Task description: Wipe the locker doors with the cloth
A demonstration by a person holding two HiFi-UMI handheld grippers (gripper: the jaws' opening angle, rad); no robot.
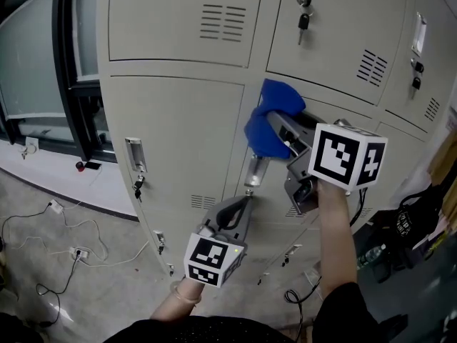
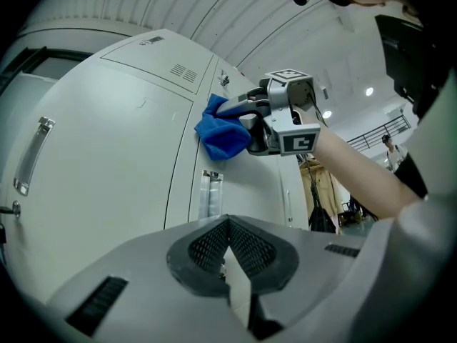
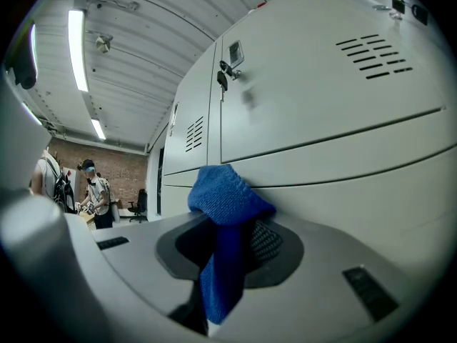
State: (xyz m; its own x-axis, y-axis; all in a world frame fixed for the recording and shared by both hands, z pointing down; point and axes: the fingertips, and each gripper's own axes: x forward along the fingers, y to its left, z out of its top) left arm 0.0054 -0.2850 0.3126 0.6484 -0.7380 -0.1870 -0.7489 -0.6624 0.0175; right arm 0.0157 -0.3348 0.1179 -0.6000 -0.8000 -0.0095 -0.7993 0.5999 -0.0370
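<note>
Your right gripper [image 1: 284, 140] clamps the blue cloth [image 1: 270, 116] between its jaws and holds it against the grey locker doors [image 1: 178, 127], at the seam where an upper door meets a lower one. Your left gripper [image 1: 241, 209] hangs lower, its jaws brought together on nothing and its tip just below a metal door handle [image 1: 254, 170]. Keys [image 1: 303, 21] dangle from a lock on the door above.

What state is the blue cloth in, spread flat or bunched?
Bunched: the blue cloth sits wadded between the right hand-held gripper jaws, its folded end against the locker door.
</note>
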